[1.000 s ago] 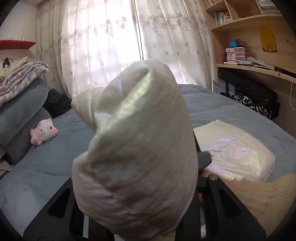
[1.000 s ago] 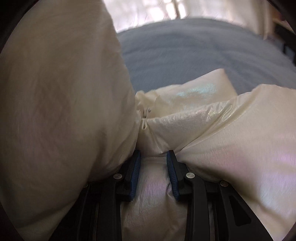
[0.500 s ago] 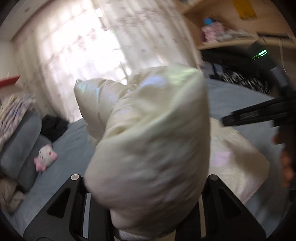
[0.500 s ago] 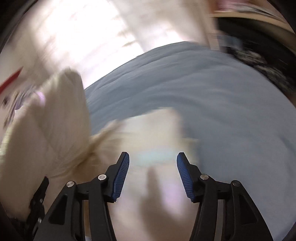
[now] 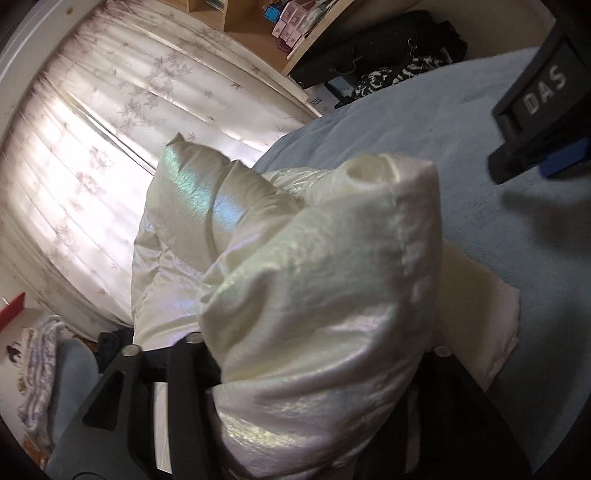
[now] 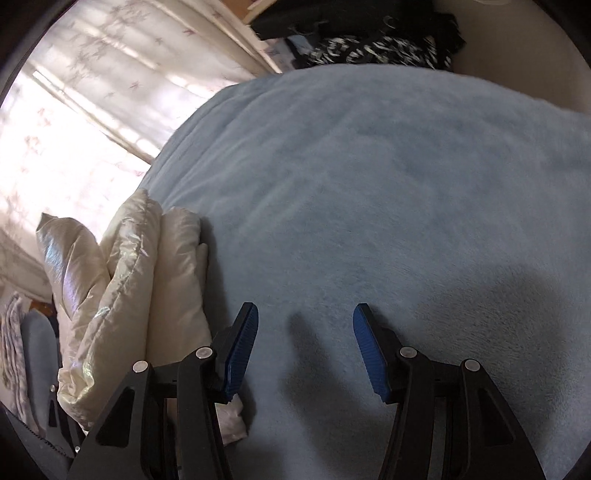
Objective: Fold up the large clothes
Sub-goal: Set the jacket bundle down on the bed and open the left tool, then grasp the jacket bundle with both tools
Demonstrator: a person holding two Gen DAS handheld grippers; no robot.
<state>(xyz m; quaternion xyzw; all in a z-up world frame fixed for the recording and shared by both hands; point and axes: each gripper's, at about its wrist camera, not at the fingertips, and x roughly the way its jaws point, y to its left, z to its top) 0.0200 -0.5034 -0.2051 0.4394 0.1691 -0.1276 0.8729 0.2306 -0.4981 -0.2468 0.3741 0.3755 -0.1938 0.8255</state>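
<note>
- Bedroom with a blue fuzzy bed [image 6: 369, 177], sunny leaf-print curtains [image 5: 110, 147] behind, wood shelves [image 5: 266, 22] up top.
- Big cream puffy jacket [image 5: 325, 295] bunched up on the bed, part lifted, part lying down.
- Seen from the right wrist camera as a folded stack [image 6: 147, 280] at the bed's left side.
- Left claw [image 5: 317, 369] clamped on a fat wad of the jacket, wad filling the whole gap and hiding both tips.
- Right claw [image 6: 304, 347] spread wide apart, holding nothing, hanging over bare bed just beside the jacket.
- Same right claw also showing in the left camera, top right corner [image 5: 535, 110].
- Probably light for its size, soft and squishy, full of air.
- Shiny cloth, so likely slippery; thin pinches could slide out.
- Likely to puff back up after a fold, so needs pressing flat.
- Best spots to grab: a stitched seam, a hem or a corner, with plenty of cloth in the bite.
- Fold partly made, not yet neat or flat.
- Pile of blankets [image 5: 37, 350] sitting off to the left.
</note>
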